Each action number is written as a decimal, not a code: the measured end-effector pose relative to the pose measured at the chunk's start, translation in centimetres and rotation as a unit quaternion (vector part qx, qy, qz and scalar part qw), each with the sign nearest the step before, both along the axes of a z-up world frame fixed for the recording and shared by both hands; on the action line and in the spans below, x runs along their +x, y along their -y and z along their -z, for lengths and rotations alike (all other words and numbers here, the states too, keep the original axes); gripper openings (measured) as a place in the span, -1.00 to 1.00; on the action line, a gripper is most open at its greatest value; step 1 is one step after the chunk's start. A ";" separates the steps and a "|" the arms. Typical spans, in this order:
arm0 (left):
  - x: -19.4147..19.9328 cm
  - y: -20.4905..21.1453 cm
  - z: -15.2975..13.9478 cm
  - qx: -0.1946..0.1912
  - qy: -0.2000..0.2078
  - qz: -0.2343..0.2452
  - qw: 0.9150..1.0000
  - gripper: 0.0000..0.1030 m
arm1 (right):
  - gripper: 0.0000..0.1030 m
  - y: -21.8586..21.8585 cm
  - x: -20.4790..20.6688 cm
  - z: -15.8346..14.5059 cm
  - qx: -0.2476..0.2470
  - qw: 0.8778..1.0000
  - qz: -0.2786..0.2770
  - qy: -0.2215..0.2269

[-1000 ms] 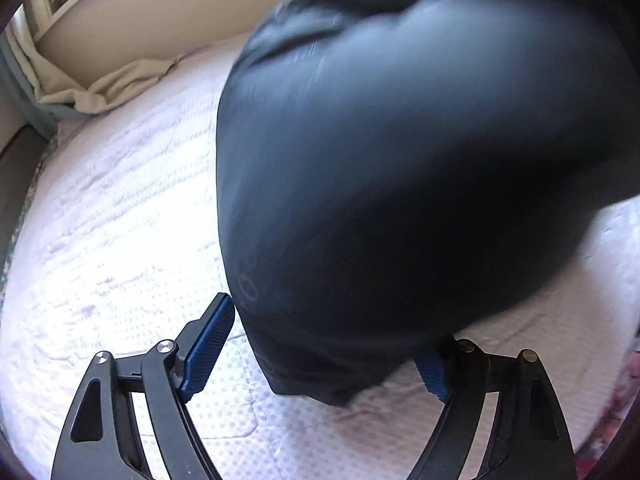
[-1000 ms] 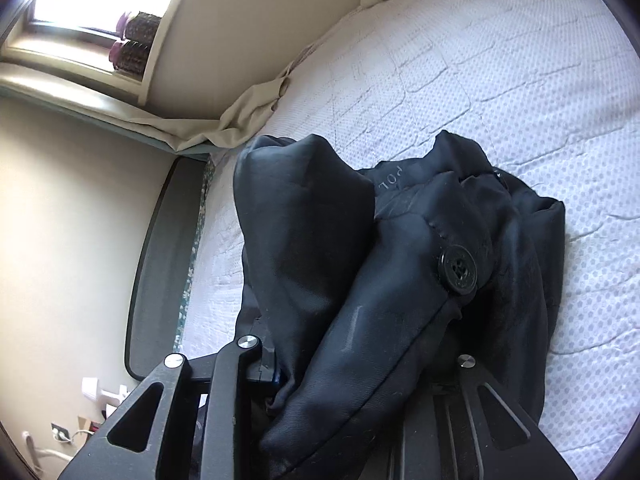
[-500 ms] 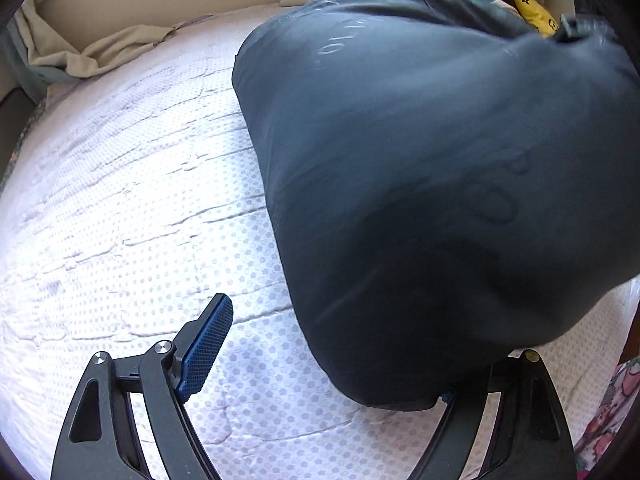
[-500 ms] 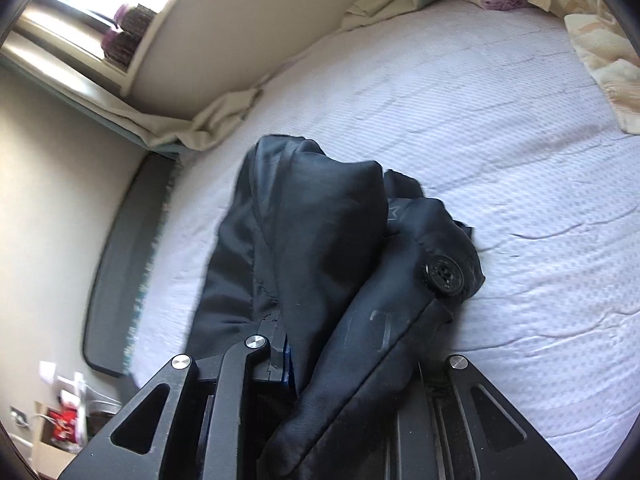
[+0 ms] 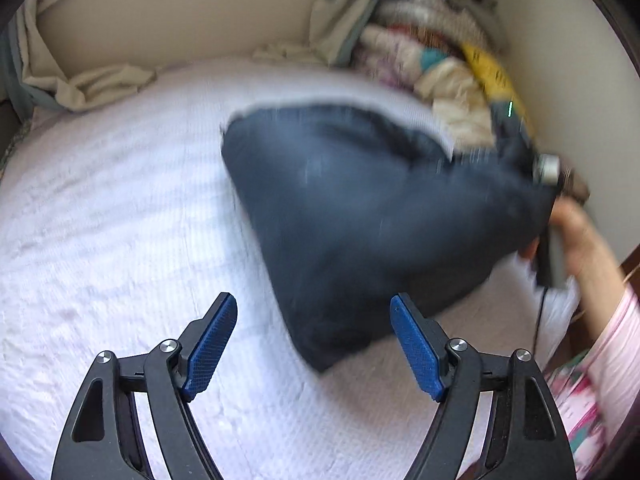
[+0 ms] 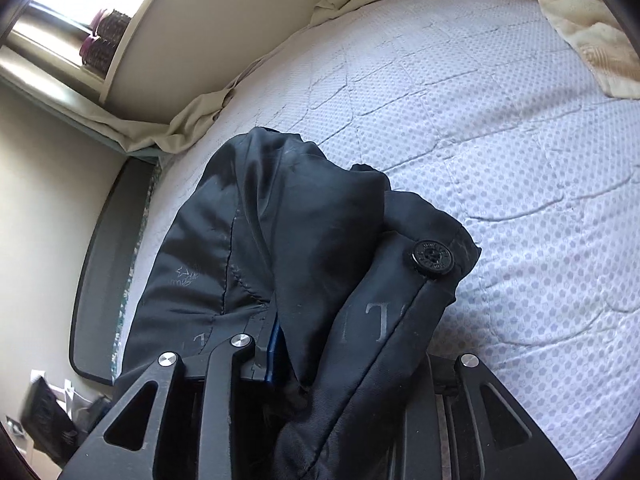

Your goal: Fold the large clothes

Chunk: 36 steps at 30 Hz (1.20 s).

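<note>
Up close, the right gripper (image 6: 304, 376) is clamped on bunched dark trousers (image 6: 304, 264), their button (image 6: 433, 259) showing, held above the white bed (image 6: 500, 140). Nearby, the left gripper (image 5: 314, 344) is spread apart, holding nothing.

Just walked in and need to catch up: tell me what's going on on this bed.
A person is handling a dark jacket on a bed with a hand-held claw in each hand. The right claw is shut on a bunch of the jacket near its big black button, holding it up over the bedspread. The left claw is open and holds nothing, with the jacket hanging ahead of it. The view there is blurred. A pile of other laundry sits in the far corner. No fold is laid flat yet.
</note>
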<state>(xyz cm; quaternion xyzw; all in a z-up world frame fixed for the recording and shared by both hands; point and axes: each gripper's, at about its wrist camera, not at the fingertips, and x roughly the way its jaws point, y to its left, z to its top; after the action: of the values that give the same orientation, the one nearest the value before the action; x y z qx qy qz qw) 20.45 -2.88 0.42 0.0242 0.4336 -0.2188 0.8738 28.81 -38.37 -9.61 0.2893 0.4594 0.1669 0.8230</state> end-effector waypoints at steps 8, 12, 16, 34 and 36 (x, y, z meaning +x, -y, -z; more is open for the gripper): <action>3.4 4.7 0.1 0.040 -0.006 0.056 0.998 0.57 | -0.37 -0.3 -0.7 -0.3 -0.027 1.000 0.012 0.009; 3.7 6.2 2.8 0.046 -0.022 0.071 0.996 0.57 | 0.04 -0.6 -1.3 -1.2 -0.118 0.992 0.041 0.029; 3.9 6.4 4.3 0.060 -0.019 0.063 0.996 0.60 | 0.15 -0.4 -2.2 -2.5 -0.117 0.990 0.071 0.029; 5.0 5.6 4.4 0.038 -0.049 0.031 0.998 0.77 | -0.41 -11.1 -10.1 -8.2 -0.301 0.948 -0.041 0.099; 5.1 5.4 4.6 0.034 -0.050 0.028 0.998 0.82 | -0.41 -10.6 -9.4 -6.0 -0.310 0.947 -0.037 0.079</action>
<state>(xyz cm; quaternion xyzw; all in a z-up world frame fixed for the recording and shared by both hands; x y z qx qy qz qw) 25.55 -8.30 -4.20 0.0548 0.4830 -0.2295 0.8432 19.40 -27.80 -3.62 -0.0116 0.4322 0.0691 0.8991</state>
